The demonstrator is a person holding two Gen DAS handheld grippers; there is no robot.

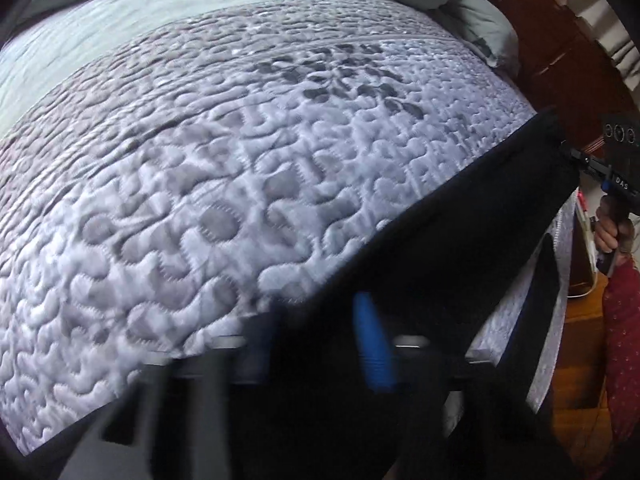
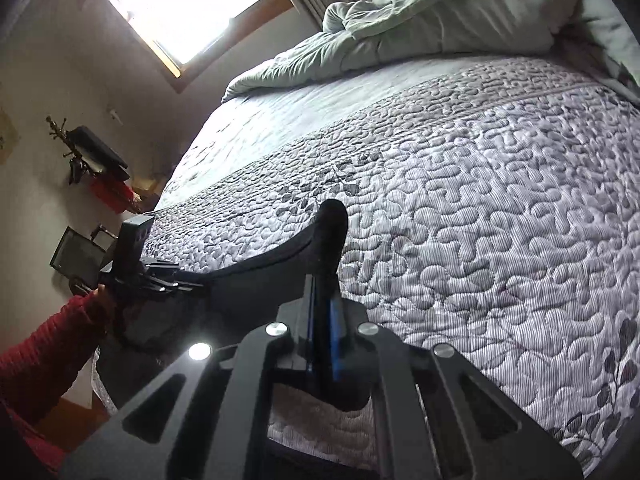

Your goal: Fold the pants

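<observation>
The black pants (image 1: 460,240) hang stretched between my two grippers over the near edge of the bed. My left gripper (image 1: 328,344) is shut on one end of the top edge; a blue finger pad (image 1: 374,348) shows against the cloth. My right gripper (image 2: 324,320) is shut on the other end of the pants (image 2: 320,240), with a tip of cloth sticking up past the fingers. The right gripper also shows in the left wrist view (image 1: 592,168) at the far right, and the left gripper in the right wrist view (image 2: 160,276) at the left.
A quilted grey-lilac bedspread (image 2: 460,200) covers the bed. A crumpled pale green duvet (image 2: 420,20) lies at the far end. A window (image 2: 192,4) and shelves with dark things (image 2: 100,160) are on the wall beyond. A wooden floor (image 1: 580,340) lies beside the bed.
</observation>
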